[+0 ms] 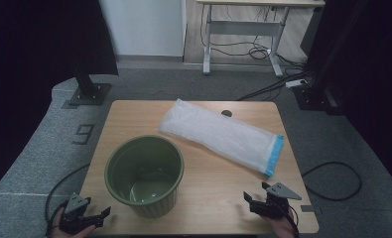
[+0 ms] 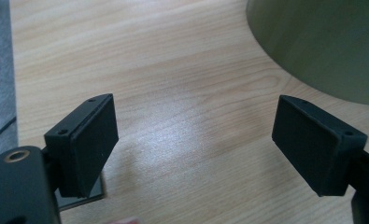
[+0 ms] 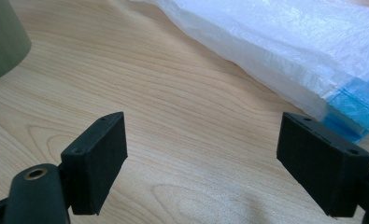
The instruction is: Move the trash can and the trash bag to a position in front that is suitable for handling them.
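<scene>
You are holding both grippers at the near edge of the surface (image 1: 203,163), fingers spread wide and grasping nothing. The right gripper (image 1: 263,201) is nearest the folded plastic bag (image 1: 223,135); the left gripper (image 1: 92,218) is beside the green bin (image 1: 145,174). Be pinching the bag's blue-taped end squarely, probably to line the bin.

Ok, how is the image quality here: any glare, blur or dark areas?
High view: soft and dim, black at both sides, table evenly lit, green bin readable. Left gripper view: sharp wood grain, a pale sheen between the open jaws, bin wall slightly soft. Right gripper view: crisp, though the white bag is bright, nearly washed out.
</scene>
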Available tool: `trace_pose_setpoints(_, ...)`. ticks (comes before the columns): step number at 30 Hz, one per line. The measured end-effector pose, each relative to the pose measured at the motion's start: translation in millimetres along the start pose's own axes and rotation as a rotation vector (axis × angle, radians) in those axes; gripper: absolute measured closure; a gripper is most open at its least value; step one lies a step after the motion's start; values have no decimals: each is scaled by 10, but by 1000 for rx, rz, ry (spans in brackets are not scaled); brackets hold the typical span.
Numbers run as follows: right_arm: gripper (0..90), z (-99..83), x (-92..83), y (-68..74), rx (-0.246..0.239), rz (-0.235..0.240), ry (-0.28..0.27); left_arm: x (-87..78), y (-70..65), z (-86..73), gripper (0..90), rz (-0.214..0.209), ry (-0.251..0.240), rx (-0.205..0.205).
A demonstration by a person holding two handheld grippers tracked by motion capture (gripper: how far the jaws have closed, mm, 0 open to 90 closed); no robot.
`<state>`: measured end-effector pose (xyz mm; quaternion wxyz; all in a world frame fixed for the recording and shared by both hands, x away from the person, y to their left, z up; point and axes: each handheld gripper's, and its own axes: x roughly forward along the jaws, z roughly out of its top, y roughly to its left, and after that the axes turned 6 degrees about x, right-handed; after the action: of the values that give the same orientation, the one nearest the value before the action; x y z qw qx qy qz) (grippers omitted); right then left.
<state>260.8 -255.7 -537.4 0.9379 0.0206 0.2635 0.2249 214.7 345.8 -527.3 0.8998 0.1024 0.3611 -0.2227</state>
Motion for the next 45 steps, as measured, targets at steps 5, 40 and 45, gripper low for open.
trace_pose_setpoints(5, 158, -17, -20, 0, 0, -20, 2, -86, -37, 1, 142, -27, -43, 30)
trace_pose_setpoints(40, 164, -46, -182, -179, 89, -52, -32, 116, -674, 492, 135, -267, -97, 329)
trace_pose_setpoints(45, 172, -47, -223, -200, 110, -37, -43, 210, -672, 583, 137, -276, -99, 334)
